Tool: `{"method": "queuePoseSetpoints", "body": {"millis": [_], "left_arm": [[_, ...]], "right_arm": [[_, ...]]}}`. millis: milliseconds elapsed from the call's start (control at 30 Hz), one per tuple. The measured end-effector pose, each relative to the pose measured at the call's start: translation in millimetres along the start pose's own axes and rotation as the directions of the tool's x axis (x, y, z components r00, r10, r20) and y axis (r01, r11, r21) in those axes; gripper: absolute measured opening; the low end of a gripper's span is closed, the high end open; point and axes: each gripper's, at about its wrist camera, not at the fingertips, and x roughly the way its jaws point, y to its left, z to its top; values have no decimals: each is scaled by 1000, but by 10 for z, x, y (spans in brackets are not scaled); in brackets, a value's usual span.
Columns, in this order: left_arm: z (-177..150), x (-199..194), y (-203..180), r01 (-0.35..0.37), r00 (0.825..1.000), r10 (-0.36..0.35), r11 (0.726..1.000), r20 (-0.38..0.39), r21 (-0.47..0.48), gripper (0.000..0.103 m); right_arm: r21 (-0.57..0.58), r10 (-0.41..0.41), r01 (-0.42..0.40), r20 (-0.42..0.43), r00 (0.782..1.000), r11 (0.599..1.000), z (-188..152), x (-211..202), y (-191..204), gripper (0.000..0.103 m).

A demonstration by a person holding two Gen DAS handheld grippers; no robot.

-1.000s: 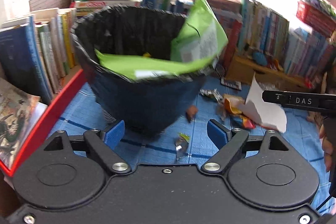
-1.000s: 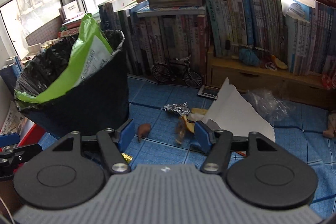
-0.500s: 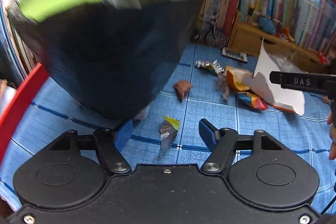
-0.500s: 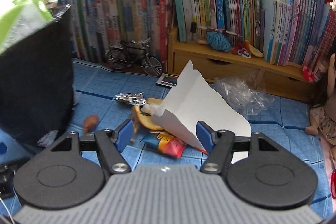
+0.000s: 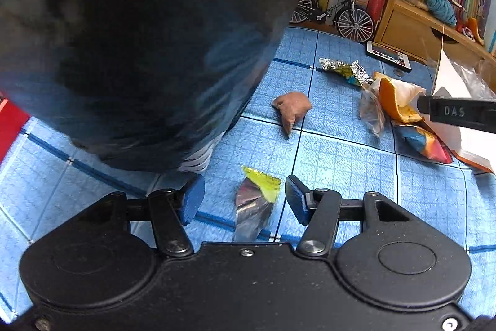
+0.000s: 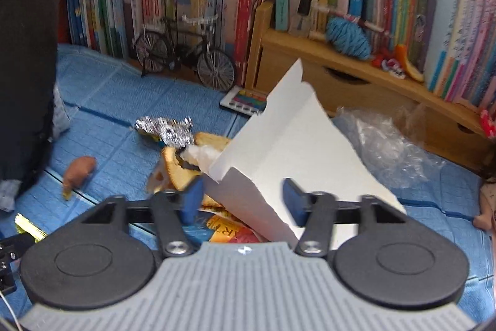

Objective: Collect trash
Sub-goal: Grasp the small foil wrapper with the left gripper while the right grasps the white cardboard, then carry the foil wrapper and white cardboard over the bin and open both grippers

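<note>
The left gripper point(image 5: 245, 199) is spread wide and holds nothing; a yellow-and-silver wrapper point(image 5: 257, 200) lies on the blue mat point(image 5: 341, 160) between its fingers. The black bin point(image 5: 139, 36) stands just ahead-left. The right gripper point(image 6: 241, 200) is equally wide, empty, straddling the white paper carton point(image 6: 288, 145).

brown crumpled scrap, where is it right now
In the left wrist view the brown crumpled scrap lies on the blue mat, just right of the black bin and left of the orange peel.
</note>
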Motion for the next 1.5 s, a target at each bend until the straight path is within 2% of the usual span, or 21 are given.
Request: {"method": "queuePoseSetpoints", "body": {"millis": [33,100,233,300,367,400,600,867,1133,1500], "left_arm": [[-5,32,-5,5,1000,-5,1000,-1,-6,55],[-18,97,-15,9,1000,-9,1000,-13,-10,55],[-35,175,-21,4,1000,-5,1000,-28,-19,53],[-34,178,-10,5,1000,-6,1000,-24,-24,40],[-30,170,12,15,999,-16,999,-28,-28,27],[-26,164,20,18,999,-18,999,-29,-33,26],[-13,19,58,34,999,-35,999,-14,-41,17],[14,-348,89,60,998,-59,997,18,-39,13],[25,-877,49,98,993,-100,995,63,34,10],[178,-1717,32,155,973,-177,977,150,148,8]], "right_arm": [[-8,-3,3,-1,1000,1000,-2,26,8,57],[-19,-8,8,-6,1000,1000,-11,68,33,44],[-12,-6,6,-14,1000,1000,-10,78,46,26],[4,1,-1,-12,1000,1000,-1,43,25,17],[27,14,-14,-14,1000,1000,6,-11,-5,12],[42,23,-23,-15,1000,999,11,-47,-27,10],[155,107,-104,-14,994,982,17,-341,-139,8],[227,188,-188,21,982,956,-1,-833,-151,7],[273,272,-282,75,959,920,-5,-1317,-96,7],[274,282,-331,204,938,903,138,-1977,34,7]]}}
